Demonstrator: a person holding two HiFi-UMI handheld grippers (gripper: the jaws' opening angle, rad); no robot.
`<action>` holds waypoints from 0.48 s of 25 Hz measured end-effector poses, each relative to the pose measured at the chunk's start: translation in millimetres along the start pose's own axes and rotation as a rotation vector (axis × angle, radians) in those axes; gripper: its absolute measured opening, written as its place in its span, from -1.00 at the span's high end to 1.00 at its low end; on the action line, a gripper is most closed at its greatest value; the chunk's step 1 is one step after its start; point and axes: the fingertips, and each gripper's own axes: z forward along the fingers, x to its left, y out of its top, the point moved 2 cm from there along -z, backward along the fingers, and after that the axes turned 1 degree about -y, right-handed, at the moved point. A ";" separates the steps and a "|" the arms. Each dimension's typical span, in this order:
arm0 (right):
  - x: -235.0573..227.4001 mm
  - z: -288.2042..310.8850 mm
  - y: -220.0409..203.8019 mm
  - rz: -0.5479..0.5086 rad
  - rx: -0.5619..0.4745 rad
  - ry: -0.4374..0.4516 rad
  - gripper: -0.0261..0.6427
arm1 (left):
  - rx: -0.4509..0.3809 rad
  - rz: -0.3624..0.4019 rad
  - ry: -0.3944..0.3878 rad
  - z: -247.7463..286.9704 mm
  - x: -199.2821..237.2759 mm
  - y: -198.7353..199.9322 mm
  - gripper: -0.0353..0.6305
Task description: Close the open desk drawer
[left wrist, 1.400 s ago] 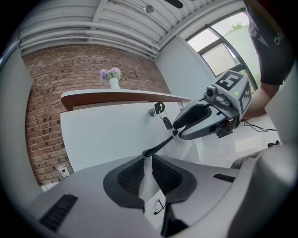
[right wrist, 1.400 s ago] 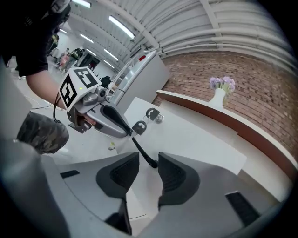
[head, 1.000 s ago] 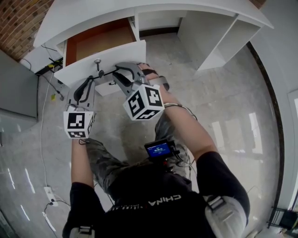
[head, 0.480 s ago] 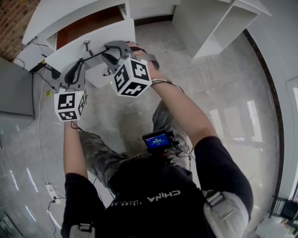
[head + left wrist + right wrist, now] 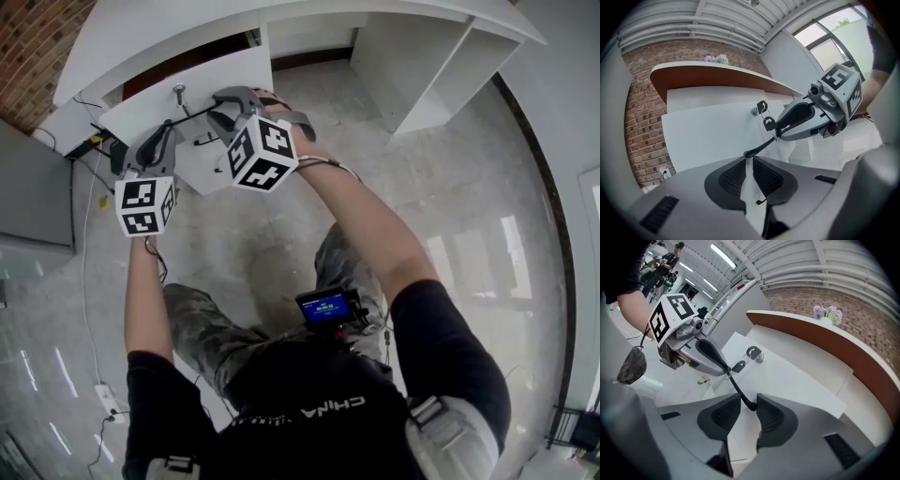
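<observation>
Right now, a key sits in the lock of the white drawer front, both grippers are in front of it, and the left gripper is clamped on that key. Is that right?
Not quite: the left gripper holds nothing. The left gripper view shows its jaws slightly apart with only the drawer front behind them, and the key higher up, clear of them. The rest stands.

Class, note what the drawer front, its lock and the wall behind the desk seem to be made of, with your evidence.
Drawer front: probably painted or laminated board; flat, even, matte white.
Lock: metal; small, round, silvery shine.
Wall: brick; reddish blocks in courses with pale mortar joints.
</observation>
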 end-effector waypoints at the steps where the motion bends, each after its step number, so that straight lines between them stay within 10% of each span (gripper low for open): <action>1: -2.2 3.2 -0.7 0.005 0.003 0.001 0.59 | 0.003 -0.006 0.000 3.4 2.2 -0.3 0.74; 12: -21.7 34.3 -5.3 0.068 0.035 0.024 0.59 | 0.062 -0.011 0.007 34.4 24.5 -3.2 0.77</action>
